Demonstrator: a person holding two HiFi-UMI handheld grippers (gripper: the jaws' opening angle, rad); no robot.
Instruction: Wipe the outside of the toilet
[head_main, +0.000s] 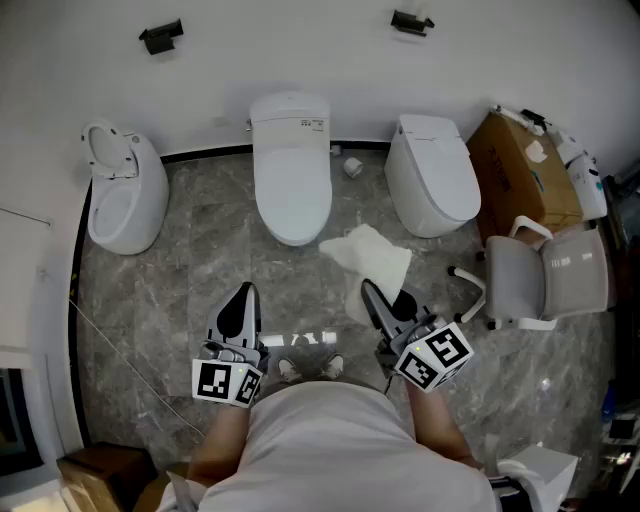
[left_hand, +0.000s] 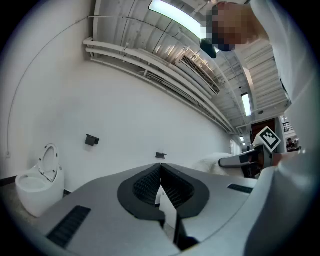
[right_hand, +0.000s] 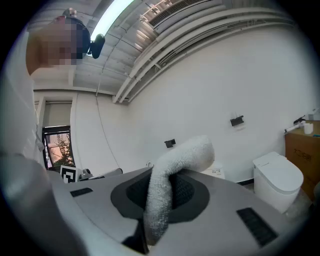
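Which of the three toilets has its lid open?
The left toilet: its lid stands raised. The middle toilet and the right toilet have theirs shut.

Head view looks down; gripper views share the wall (left_hand: 75, 100).

The toilet (head_main: 291, 170) looks like smooth, glossy white ceramic, and the floor (head_main: 200, 250) like polished grey veined stone. The cloth (right_hand: 157, 200) is white, nubbly terry; the box (head_main: 515, 180) is matt brown cardboard.

No legible txt; label (head_main: 310, 123) on middle toilet (head_main: 292, 190) too small.
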